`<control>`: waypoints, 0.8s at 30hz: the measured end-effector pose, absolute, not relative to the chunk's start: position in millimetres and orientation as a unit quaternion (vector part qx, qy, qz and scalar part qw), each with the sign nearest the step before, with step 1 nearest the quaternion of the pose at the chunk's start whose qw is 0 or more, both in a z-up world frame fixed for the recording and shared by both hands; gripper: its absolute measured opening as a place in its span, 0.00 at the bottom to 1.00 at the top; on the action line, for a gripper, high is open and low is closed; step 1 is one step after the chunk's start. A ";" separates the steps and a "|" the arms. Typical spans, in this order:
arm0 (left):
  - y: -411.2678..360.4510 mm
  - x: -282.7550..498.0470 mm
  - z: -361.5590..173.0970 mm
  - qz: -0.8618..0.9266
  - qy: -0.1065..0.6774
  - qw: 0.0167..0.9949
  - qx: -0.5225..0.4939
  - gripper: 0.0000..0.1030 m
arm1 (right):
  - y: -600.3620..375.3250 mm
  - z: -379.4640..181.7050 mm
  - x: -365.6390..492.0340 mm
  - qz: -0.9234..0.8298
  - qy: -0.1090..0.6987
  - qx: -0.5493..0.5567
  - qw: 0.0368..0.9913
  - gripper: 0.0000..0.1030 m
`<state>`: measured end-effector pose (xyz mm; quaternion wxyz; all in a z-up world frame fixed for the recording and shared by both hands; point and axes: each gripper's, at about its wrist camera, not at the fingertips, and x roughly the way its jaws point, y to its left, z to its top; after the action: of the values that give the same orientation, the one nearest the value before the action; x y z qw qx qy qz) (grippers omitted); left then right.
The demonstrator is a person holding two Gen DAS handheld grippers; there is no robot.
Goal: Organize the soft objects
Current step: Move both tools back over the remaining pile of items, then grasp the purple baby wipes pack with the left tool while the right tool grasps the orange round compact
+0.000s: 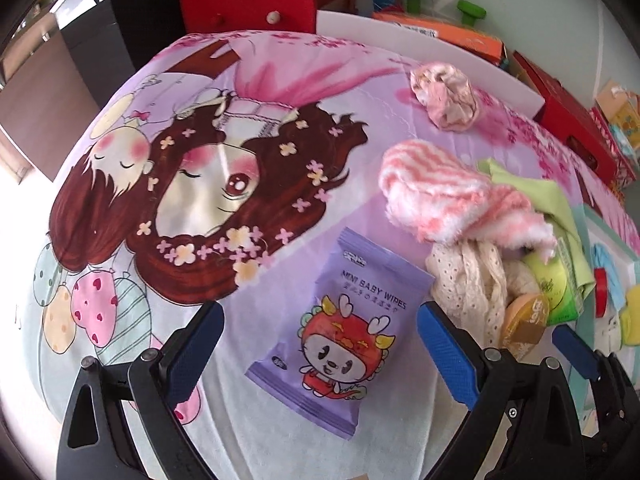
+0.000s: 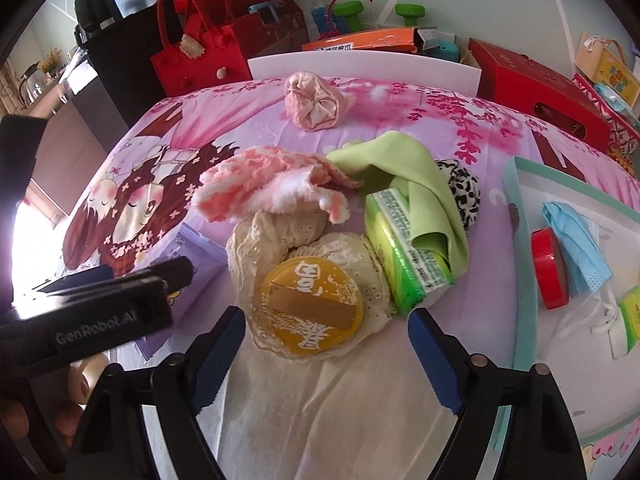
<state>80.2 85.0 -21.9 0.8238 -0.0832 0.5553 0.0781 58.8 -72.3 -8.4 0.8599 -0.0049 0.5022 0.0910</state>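
Tray contents first: the shallow teal-rimmed white tray [image 2: 516, 240], at three o'clock in the right wrist view, held a red tape roll [image 2: 550, 276] beside a crumpled blue face mask [image 2: 572, 240]. At centre, the heap of soft things lay on the cartoon-printed pink and purple cloth [image 1: 280, 208]: a fluffy pink-and-white striped towel [image 2: 264, 188], a lime green cloth [image 2: 404, 176] draped over a green tissue pack [image 2: 404, 264], and cream lace fabric [image 2: 272, 236] under a round yellow lid [image 2: 308, 306]. A purple baby wipes packet [image 1: 340, 332] sat between the left tool's [image 1: 320, 328] spread fingers, untouched. The right tool [image 2: 326, 350] gaped wide, empty, before the lid.
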 end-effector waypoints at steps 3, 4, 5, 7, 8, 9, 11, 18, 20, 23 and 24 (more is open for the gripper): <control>81.6 81.4 -26.3 0.079 0.561 0.821 -0.072 0.94 | -70.0 -10.6 59.5 0.094 0.504 -0.007 0.858 0.79; 80.9 82.0 -27.9 0.076 0.562 0.820 -0.073 0.94 | -69.6 -11.1 59.7 0.093 0.504 -0.008 0.859 0.77; 80.6 82.9 -29.7 0.074 0.565 0.818 -0.074 0.94 | -69.5 -11.5 59.8 0.093 0.504 -0.009 0.859 0.76; 79.1 85.1 -34.6 0.067 0.572 0.814 -0.076 0.94 | -69.9 -12.9 60.5 0.093 0.504 -0.007 0.859 0.74; 78.9 85.7 -36.1 0.065 0.574 0.813 -0.077 0.94 | -70.1 -13.4 60.8 0.093 0.504 -0.007 0.858 0.73; 76.5 86.1 -37.9 0.065 0.575 0.812 -0.076 0.94 | -70.1 -14.4 61.1 0.092 0.506 -0.008 0.858 0.72; 76.4 86.7 -39.5 0.063 0.575 0.812 -0.074 0.93 | -69.5 -16.4 61.8 0.092 0.508 -0.010 0.856 0.69; 69.7 90.9 -44.0 0.060 0.574 0.814 -0.063 0.74 | -66.8 -21.0 63.5 0.095 0.510 -0.012 0.855 0.61; 69.4 89.9 -42.5 0.059 0.570 0.817 -0.064 0.62 | -66.9 -21.7 63.7 0.096 0.511 -0.011 0.854 0.60; 68.4 90.8 -41.2 0.057 0.567 0.819 -0.061 0.58 | -67.0 -22.7 64.2 0.096 0.512 -0.009 0.854 0.60; 67.8 90.9 -40.3 0.057 0.567 0.820 -0.059 0.58 | -67.0 -23.2 64.4 0.097 0.512 -0.009 0.853 0.60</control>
<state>90.9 67.8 -40.3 0.8199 -0.0595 0.5666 0.0569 64.4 -67.0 -23.2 0.8534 -0.0089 0.5121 0.0968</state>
